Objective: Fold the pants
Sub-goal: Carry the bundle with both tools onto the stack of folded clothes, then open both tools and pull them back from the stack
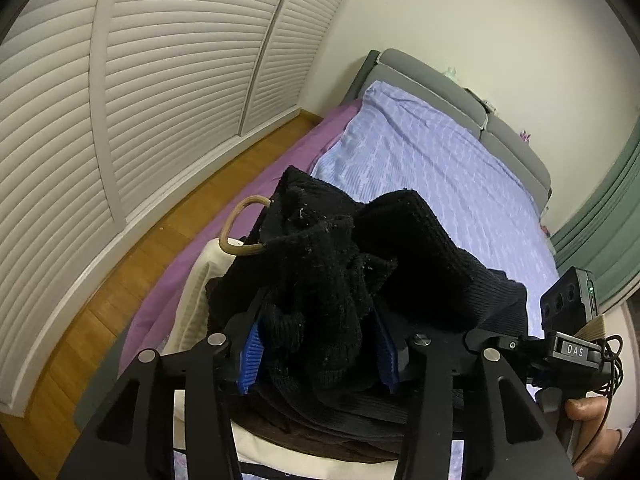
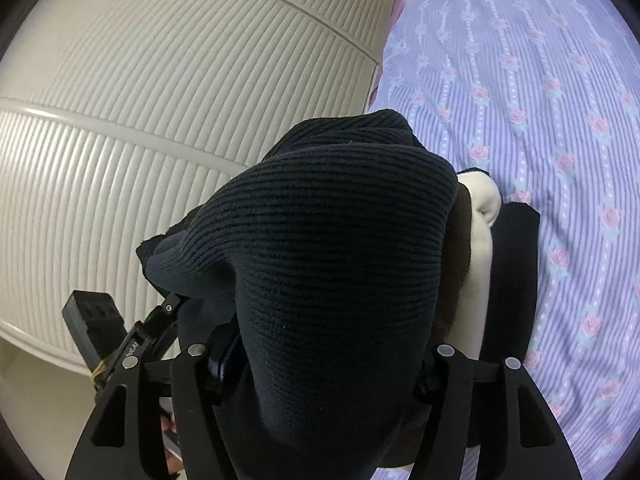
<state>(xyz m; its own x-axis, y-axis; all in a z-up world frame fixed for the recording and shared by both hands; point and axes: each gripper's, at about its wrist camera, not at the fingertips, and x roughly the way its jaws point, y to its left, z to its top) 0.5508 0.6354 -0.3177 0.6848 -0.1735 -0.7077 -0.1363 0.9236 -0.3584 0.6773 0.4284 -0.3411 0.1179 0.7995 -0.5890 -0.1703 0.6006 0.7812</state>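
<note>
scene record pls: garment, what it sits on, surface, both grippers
garment: black knit pants, bunched, not flat
sits on: pile of folded clothes, cream and brown layers showing
surface: bed with lilac floral sheet
left gripper: knit fabric between its blue pads, jaws apart; grip unclear
right gripper: knit fold draped between its fingers; grip unclear
nearby: tan ring at the garment's edge
</note>
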